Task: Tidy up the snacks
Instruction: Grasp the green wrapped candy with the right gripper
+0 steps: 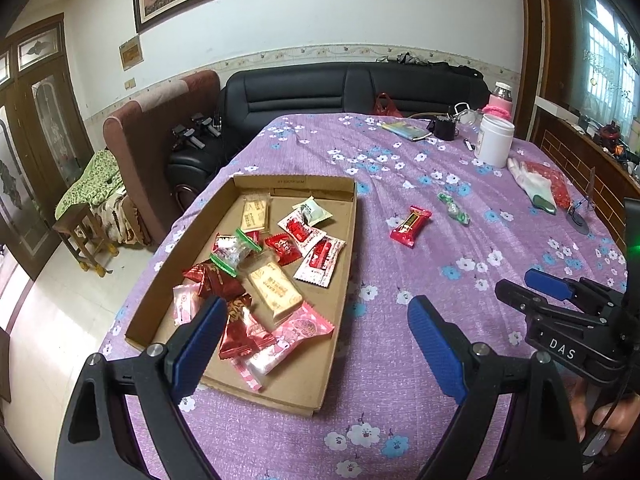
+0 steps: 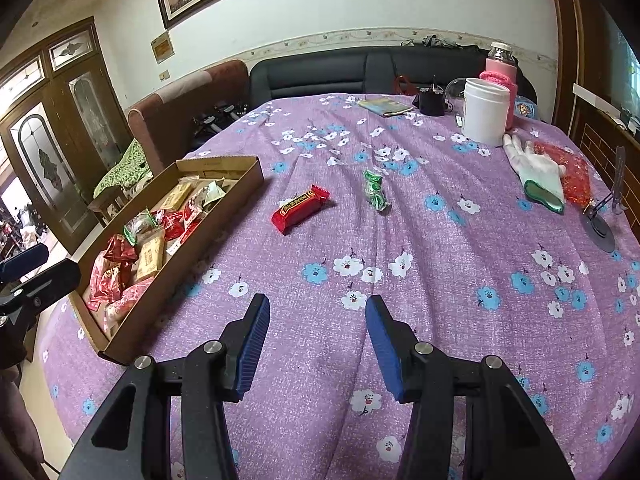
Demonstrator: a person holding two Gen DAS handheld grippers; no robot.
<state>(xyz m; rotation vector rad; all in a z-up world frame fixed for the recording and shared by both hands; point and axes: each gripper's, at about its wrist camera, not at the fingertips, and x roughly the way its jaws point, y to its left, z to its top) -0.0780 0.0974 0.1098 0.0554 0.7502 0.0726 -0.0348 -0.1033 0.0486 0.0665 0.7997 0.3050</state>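
**One tray filling, two snacks loose on the cloth**

One counter (image 2: 400, 248), spread with a purple flowered cloth, carries everything. On its left side lies one shallow cardboard tray (image 1: 340, 280) holding a heap of wrapped snacks (image 1: 276, 284). I count roughly a dozen: about four red foil ones, two tan bars, three white-and-red packets, two or three pink ones, one pale green-edged sachet and one clear packet with green ends. They overlap, so the tally is not exact.

Two hand-held grippers hang over the near edge. The left hand-held gripper (image 1: 316, 344) hovers above the tray's near right corner with its blue pads spread wide and nothing between them. The right hand-held gripper (image 2: 318, 340) is over bare cloth, its pads about half apart and likewise empty.

At the far right stand one white jar (image 2: 486, 110) and one pink bottle (image 2: 500, 65) just behind it; near them lie one white glove (image 2: 534, 168), touching one red mesh bag (image 2: 572, 172), and one booklet (image 2: 386, 107) further back.

Two snacks lie loose on the cloth, well apart from the tray: one red bar (image 2: 299, 208) and, just beside it to the right, one small green candy (image 2: 375, 191).
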